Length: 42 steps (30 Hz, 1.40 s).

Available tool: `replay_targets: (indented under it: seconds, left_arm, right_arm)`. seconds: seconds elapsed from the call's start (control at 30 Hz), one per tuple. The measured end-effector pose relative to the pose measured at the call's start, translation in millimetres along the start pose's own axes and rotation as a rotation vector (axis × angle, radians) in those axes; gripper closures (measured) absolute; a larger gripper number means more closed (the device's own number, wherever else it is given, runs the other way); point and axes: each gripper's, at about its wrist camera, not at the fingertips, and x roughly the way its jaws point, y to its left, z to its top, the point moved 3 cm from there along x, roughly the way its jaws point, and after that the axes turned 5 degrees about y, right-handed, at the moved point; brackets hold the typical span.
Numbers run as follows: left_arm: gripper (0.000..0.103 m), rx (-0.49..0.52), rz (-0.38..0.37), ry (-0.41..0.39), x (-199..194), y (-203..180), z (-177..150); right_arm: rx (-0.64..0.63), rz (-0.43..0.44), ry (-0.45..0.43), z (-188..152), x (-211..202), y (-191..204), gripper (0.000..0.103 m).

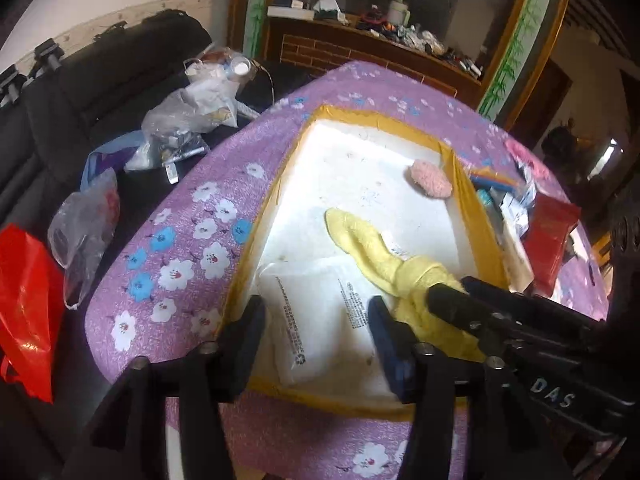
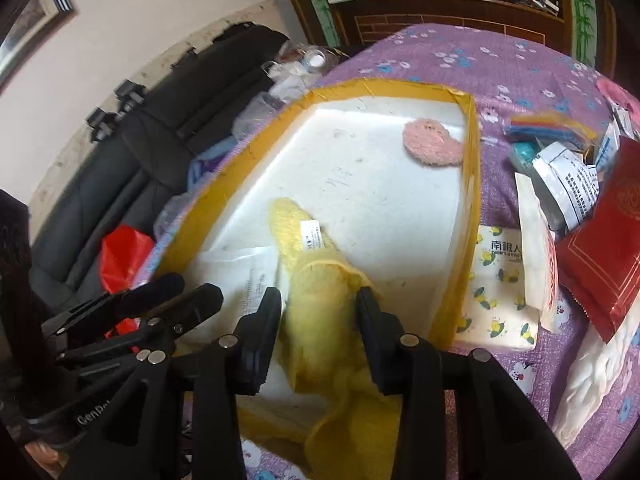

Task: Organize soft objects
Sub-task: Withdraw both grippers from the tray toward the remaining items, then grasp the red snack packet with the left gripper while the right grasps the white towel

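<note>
Yellow towel lying in tray on purple surface, near edge. R claw straddling towel, pads not pressing: open. L claw open over white packet. Pink puff at tray's far corner.

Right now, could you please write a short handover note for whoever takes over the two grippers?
Left gripper: open, jaws either side of the white packet in the tray, not gripping it.
Right gripper: jaws astride the yellow towel; whether they grip it cannot be told.
Things: the towel lies knotted, partly in the tray, its near end trailing over the rim onto the purple cloth. The pink puff sits at the tray's far right corner. The tissue pack lies outside, right of the tray.
Done: puff and packet are in the tray.
Left: get the towel fully inside; other items probably still need sorting.
</note>
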Motion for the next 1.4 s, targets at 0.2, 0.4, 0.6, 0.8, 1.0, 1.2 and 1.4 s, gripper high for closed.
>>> replay_targets:
  seconds: [0.2, 0.4, 0.6, 0.8, 1.0, 1.2, 1.4]
  left_arm:
    - [0.007, -0.034, -0.013, -0.072, -19.9, -10.0, -1.9]
    - [0.005, -0.016, -0.005, -0.166, -43.8, -35.6, -2.4]
    - [0.001, 0.047, 0.061, -0.217, -47.8, -74.0, -9.0]
    - [0.001, 0.078, -0.018, -0.195, -53.8, -119.4, -6.4]
    - [0.001, 0.142, -0.096, -0.117, -42.4, -167.2, -7.1]
    - [0.001, 0.183, -0.116, -0.09, -28.8, -199.0, -9.8]
    - [0.001, 0.207, -0.159, -0.083, -20.8, -209.6, -7.1]
  right_arm:
    - [0.047, 0.055, -0.182, -6.3, -43.5, -19.7, 0.015]
    - [0.02, 0.043, -0.293, -18.5, -89.8, -39.9, 0.014]
    - [0.094, 0.148, -0.296, -47.7, -116.4, -91.3, 0.014]
    - [0.187, 0.155, -0.273, -71.0, -124.0, -149.4, 0.014]
    - [0.249, 0.174, -0.254, -81.1, -122.4, -184.9, 0.014]
    - [0.276, 0.191, -0.238, -85.1, -119.4, -207.2, 0.014]
    - [0.297, 0.187, -0.268, -70.5, -123.8, -223.3, 0.014]
